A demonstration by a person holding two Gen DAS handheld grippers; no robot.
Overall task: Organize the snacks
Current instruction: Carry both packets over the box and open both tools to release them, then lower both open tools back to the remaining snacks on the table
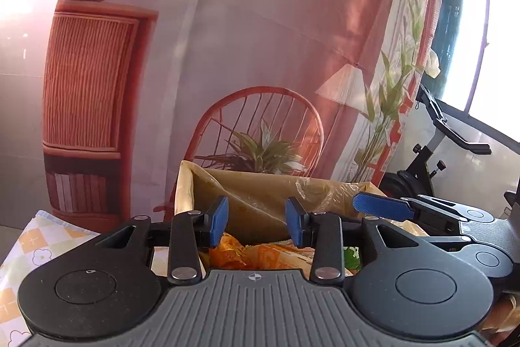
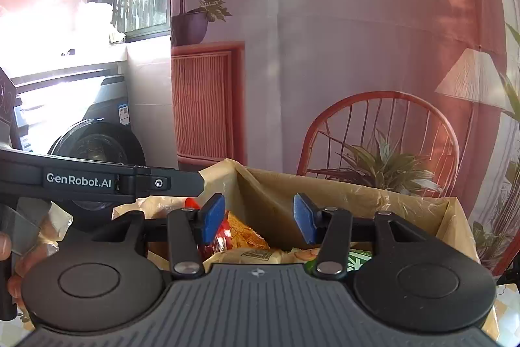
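A printed backdrop [image 1: 260, 38] is hanging behind the scene — it is showing a rattan chair [image 2: 383, 132], a wicker cabinet [image 1: 87, 86], a lampshade [image 2: 471, 80] and potted plants. An exercise bike [image 1: 435, 145] is standing at the right of the left wrist view, beside a bright window [image 1: 497, 54]. A washing machine [image 2: 97, 145] is sitting at the left of the right wrist view. A checked tablecloth [image 1: 39, 252] is lying underneath — pale, flower-patterned.
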